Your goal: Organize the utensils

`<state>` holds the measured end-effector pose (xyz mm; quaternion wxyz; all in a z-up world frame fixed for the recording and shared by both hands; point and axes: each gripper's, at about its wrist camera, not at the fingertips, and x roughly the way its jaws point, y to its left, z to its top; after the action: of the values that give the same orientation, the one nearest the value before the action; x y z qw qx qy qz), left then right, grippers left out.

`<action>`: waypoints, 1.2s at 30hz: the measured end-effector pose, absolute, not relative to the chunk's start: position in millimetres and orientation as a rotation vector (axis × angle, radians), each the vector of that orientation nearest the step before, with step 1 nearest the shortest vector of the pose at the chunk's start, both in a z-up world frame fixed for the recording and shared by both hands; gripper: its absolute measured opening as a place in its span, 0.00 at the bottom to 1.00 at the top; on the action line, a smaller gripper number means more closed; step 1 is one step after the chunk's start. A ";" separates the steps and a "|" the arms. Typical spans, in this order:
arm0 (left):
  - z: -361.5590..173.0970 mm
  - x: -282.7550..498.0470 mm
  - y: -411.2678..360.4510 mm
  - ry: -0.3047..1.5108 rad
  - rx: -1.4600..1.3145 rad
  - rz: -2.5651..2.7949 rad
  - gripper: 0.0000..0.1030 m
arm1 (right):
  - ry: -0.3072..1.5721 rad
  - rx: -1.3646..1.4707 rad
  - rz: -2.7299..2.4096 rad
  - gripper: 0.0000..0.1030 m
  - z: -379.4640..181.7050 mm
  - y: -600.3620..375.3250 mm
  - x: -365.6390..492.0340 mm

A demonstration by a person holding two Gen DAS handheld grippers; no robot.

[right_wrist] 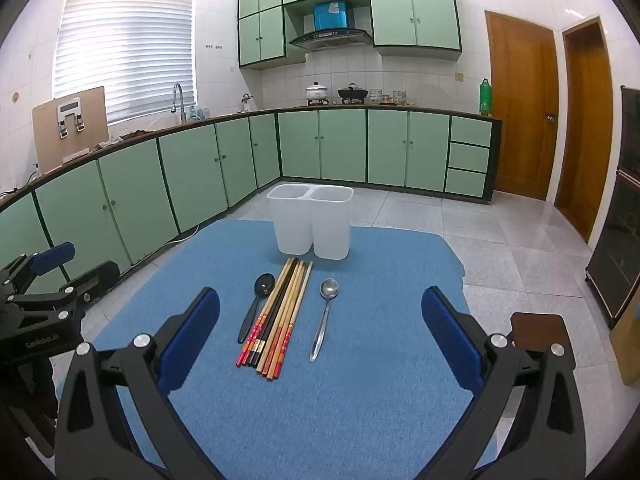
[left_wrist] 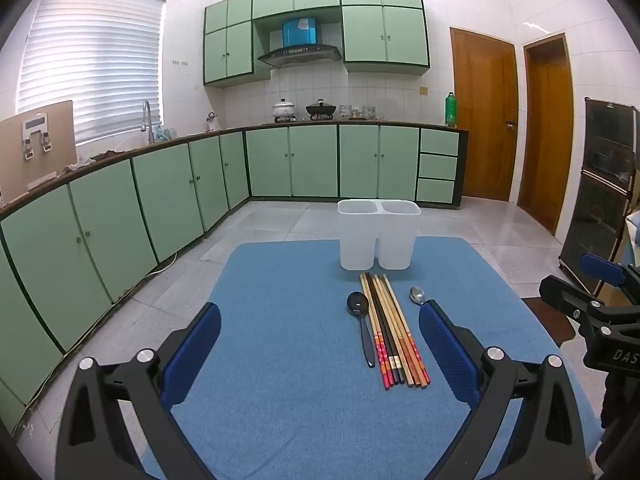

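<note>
Both grippers spread wide above the blue fabric mat [right_wrist: 360, 400]
Ahead of the right gripper [right_wrist: 320, 344]: bundled wooden chopsticks [right_wrist: 280, 312] between black plastic spoon [right_wrist: 256, 304] and silver metal spoon [right_wrist: 325, 316]; left gripper [left_wrist: 320, 348] holds nothing

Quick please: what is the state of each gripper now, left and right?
Left gripper: jaws wide open, holding nothing.
Right gripper: jaws wide open, holding nothing.

We stood in a kitchen w/ white tiled walls [right_wrist: 472, 40] and a pale grey tiled floor [right_wrist: 500, 240]. Mint-green base cabinets [left_wrist: 312, 160] ran along two walls under a dark counter, w/ matching upper cabinets [left_wrist: 384, 32] around a range hood [left_wrist: 300, 54]. Daylight came thru a window w/ white blinds [left_wrist: 92, 60] above the sink tap [left_wrist: 147, 120]. Two wooden doors [right_wrist: 520, 108] were at right
</note>
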<state>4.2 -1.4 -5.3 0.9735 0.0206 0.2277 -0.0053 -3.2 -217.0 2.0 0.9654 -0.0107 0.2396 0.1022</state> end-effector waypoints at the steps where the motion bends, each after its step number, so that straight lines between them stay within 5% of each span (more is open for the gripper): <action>1: -5.0 3.1 2.0 0.459 0.041 -0.007 0.94 | 0.484 -0.021 0.207 0.95 1.9 -217.2 -3.1; 36: -10.8 5.4 3.8 0.468 0.042 -0.008 0.94 | 0.488 -0.019 0.207 0.95 0.9 -217.3 -3.1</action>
<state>5.4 3.8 -10.8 0.9725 0.0209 0.2319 -0.0039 -3.1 -217.3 0.9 0.9650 -0.0093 0.2413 0.1024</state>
